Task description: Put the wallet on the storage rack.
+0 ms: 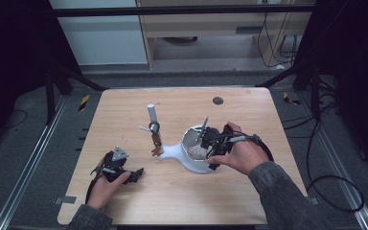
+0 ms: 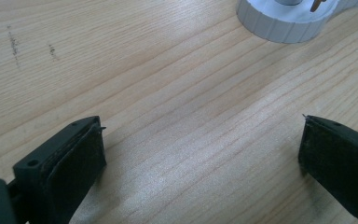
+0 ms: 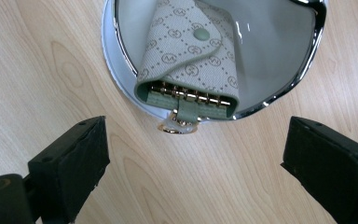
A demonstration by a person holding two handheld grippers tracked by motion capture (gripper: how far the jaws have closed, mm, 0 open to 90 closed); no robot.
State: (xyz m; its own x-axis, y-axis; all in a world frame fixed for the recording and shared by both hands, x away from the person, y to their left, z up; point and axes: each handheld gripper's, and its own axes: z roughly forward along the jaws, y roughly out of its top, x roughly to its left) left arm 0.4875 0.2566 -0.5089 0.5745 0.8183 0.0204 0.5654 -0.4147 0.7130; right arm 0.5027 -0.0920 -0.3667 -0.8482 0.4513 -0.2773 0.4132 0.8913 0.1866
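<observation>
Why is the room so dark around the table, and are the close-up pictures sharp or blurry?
High view: light falls on the wooden table alone, surroundings near black. Right gripper view: the key pouch is crisp, with glare on the bowl and its chrome rim. Left gripper view: wood grain sharp, the near black jaws softly blurred.

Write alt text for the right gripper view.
A pale green patterned key case with a snap button lies in a shallow white dish with a chrome rim, its gold ring hanging over the dish's edge. The right gripper has open black jaws, with only the wooden table between them.
</observation>
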